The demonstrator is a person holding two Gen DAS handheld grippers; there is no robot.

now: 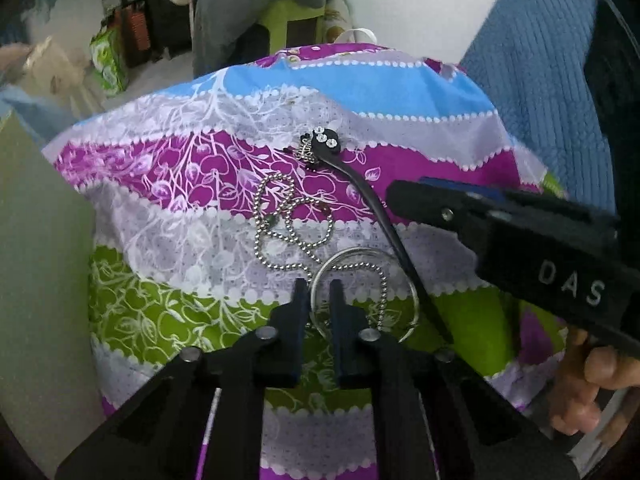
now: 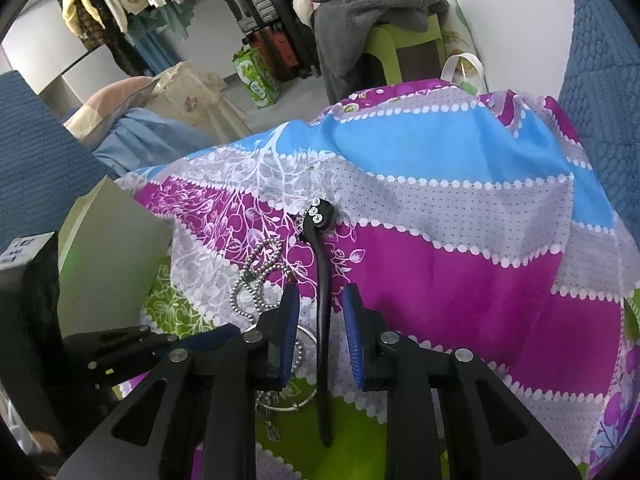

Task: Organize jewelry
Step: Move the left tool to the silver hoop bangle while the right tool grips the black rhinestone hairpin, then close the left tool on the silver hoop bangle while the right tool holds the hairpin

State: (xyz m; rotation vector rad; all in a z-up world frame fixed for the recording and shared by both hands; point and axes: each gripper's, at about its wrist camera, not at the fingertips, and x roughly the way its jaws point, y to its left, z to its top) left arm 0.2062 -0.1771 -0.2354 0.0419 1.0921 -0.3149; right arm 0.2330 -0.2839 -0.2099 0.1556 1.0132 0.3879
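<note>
A black hair stick (image 1: 374, 204) with a rhinestone head lies on the patterned cloth (image 1: 400, 92). A silver ball chain (image 1: 288, 216) loops beside it, partly over a silver bangle (image 1: 404, 280). My left gripper (image 1: 320, 288) is open, its fingertips straddling the bangle's left rim. My right gripper (image 2: 322, 300) is open, its blue-padded fingers on either side of the hair stick (image 2: 322, 280), apart from it. The chain (image 2: 260, 276) and bangle (image 2: 304, 376) lie left of it. The right gripper also shows in the left wrist view (image 1: 400, 196).
The striped purple, blue, grey and green cloth (image 2: 460, 264) covers a raised surface. A blue textured cushion (image 1: 540, 92) is at right. A pale box wall (image 2: 112, 248) stands at left. Clothes, luggage and a green stool (image 2: 400, 40) are behind.
</note>
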